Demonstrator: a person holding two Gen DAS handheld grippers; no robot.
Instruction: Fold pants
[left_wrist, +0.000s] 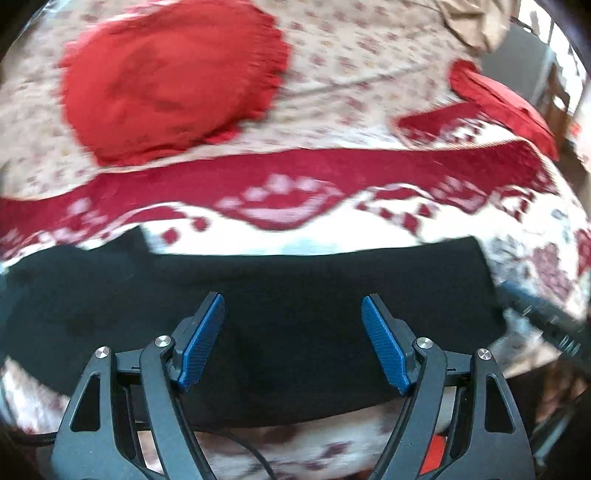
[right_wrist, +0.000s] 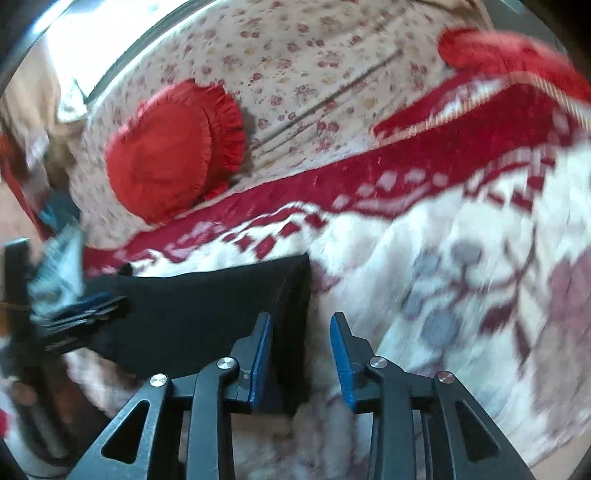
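The black pants (left_wrist: 258, 302) lie folded into a flat dark band across a red-and-white patterned blanket (left_wrist: 295, 192) on a bed. In the left wrist view the left gripper (left_wrist: 293, 339) is spread wide, its two blue pads (left_wrist: 203, 339) well apart with the black cloth spanning the whole gap between them and reaching past both fingers to either side; nothing is held, and whether the pads touch the fabric cannot be told. In the right wrist view the right gripper (right_wrist: 301, 360) is parted to a narrower gap, also empty. The right edge of the pants (right_wrist: 207, 310) runs down just inside the left-hand finger, so that blue pad (right_wrist: 260, 360) sits over the dark cloth while the other finger stands over the pale blanket (right_wrist: 424, 295). Ahead of the fingers in both views, beyond the blanket's red border, a red heart-shaped cushion (left_wrist: 170, 77) with a frilled edge rests on a floral sheet (left_wrist: 351, 59). Both frames are blurred, so fine detail of the fabric edges is unclear.
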